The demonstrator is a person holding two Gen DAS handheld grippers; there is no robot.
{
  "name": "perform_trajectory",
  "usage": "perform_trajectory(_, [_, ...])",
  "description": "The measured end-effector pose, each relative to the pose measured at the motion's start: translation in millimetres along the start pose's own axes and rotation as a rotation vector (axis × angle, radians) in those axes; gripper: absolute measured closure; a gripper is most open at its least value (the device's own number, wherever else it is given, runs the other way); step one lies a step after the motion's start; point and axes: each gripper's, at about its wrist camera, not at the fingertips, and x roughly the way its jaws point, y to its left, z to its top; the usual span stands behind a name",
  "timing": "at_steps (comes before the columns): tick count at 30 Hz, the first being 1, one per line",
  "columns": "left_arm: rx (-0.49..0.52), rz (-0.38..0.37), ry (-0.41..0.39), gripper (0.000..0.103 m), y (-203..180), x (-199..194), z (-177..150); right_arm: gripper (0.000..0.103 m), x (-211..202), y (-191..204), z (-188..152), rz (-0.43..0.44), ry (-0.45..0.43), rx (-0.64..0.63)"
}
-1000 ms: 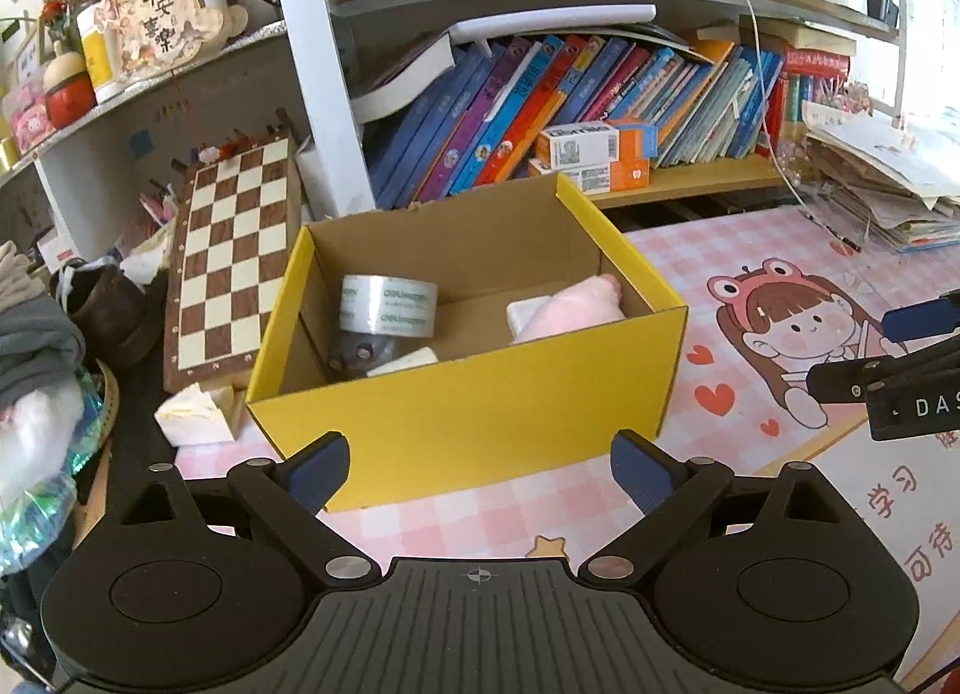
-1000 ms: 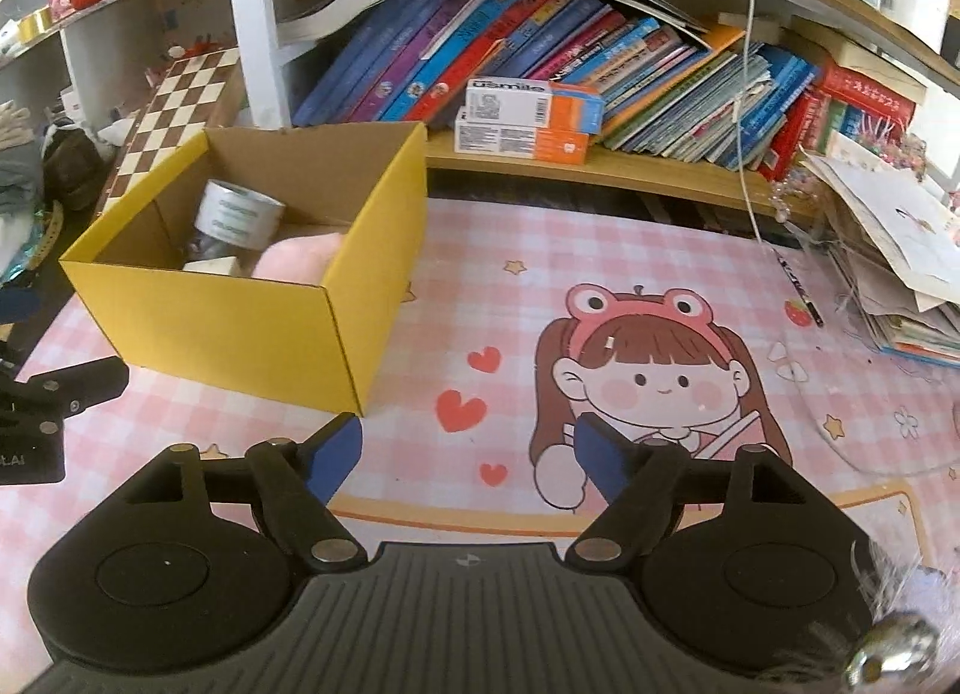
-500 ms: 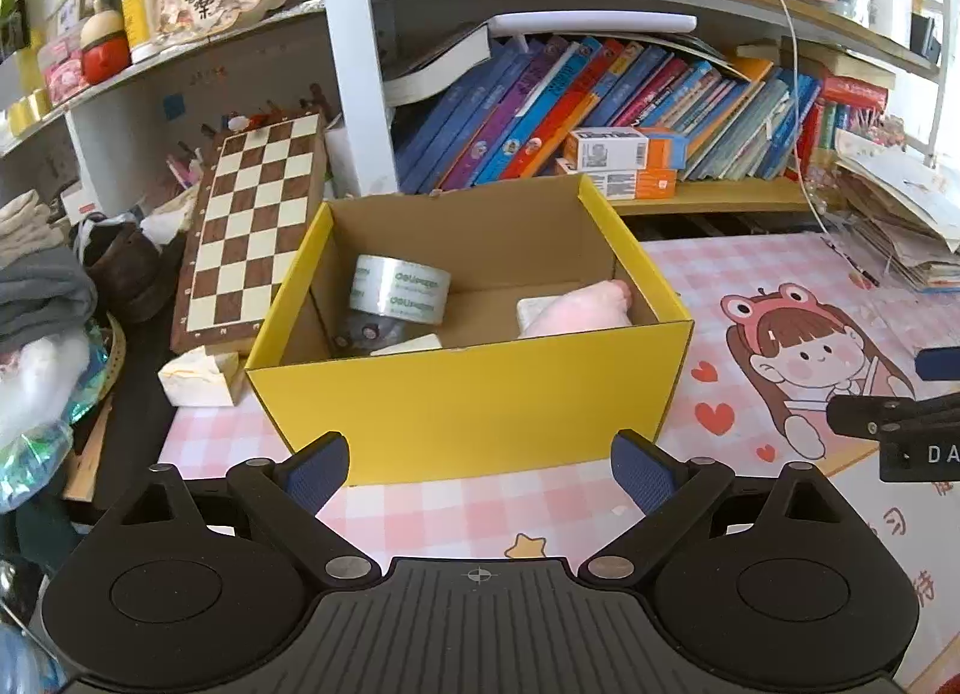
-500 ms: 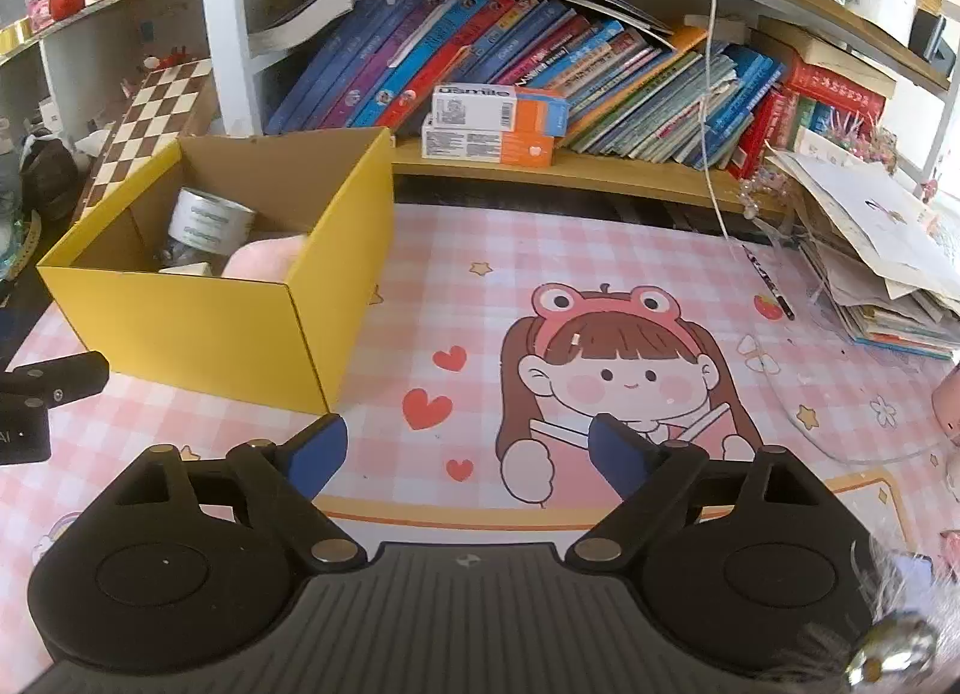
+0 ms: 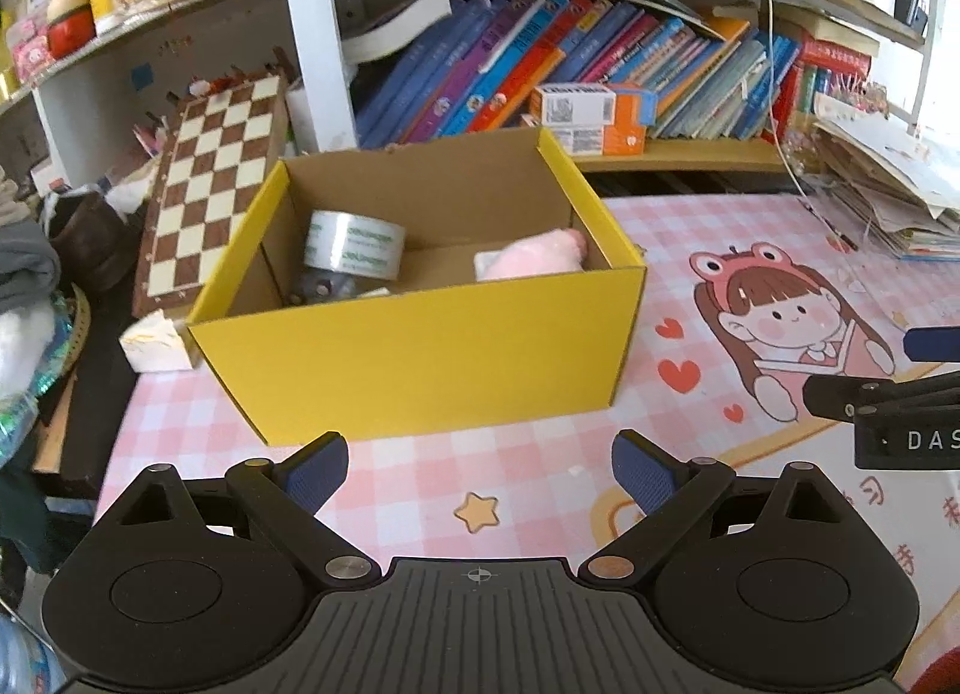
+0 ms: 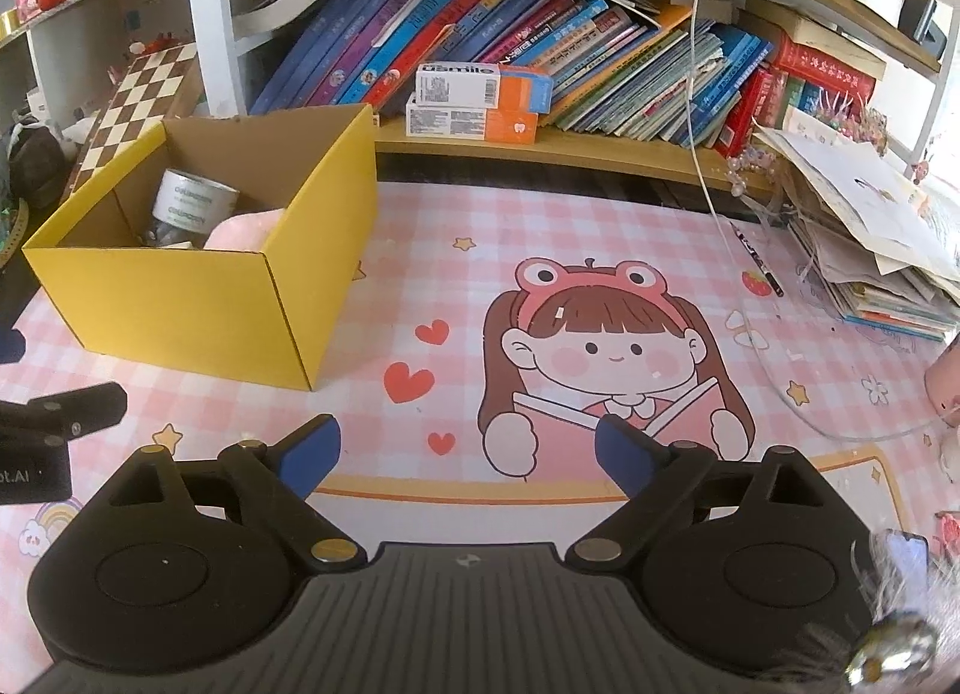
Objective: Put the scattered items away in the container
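Observation:
A yellow cardboard box [image 5: 420, 358] stands on the pink checked mat [image 5: 528, 466]. It also shows in the right wrist view [image 6: 180, 304], at the left. Inside lie a roll of clear tape [image 5: 354, 245], a pink plush item [image 5: 534, 259] and some small dark and white things. My left gripper [image 5: 480, 469] is open and empty, in front of the box. My right gripper [image 6: 468, 454] is open and empty, over the cartoon girl print, to the right of the box. A pink object [image 6: 945, 382] shows at the right edge of the right wrist view.
A chessboard [image 5: 204, 196] leans behind the box at the left. A crumpled white tissue [image 5: 153, 343] lies by the box's left corner. Shelves of books [image 6: 540, 45] run along the back. A paper stack [image 6: 870, 238] and a black pen [image 6: 759, 265] lie at the right.
Both grippers have drawn back and risen a little, so the box looks smaller and farther off. The jaws stay open. Nothing in the box has moved.

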Motion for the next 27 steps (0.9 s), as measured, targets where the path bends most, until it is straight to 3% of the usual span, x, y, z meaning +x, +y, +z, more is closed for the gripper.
perform_trajectory(14, [-0.001, 0.002, 0.016, 0.001, -3.7, 2.4, -3.1, 0.009, 0.2, 0.1, 0.3, -0.013, 0.002, -0.008])
perform_trajectory(27, [-0.004, 0.017, 0.007, 0.001, -1.7, 3.1, 1.2, 0.0, 2.8, -1.1, 0.9, -0.008, 0.004, 0.007])
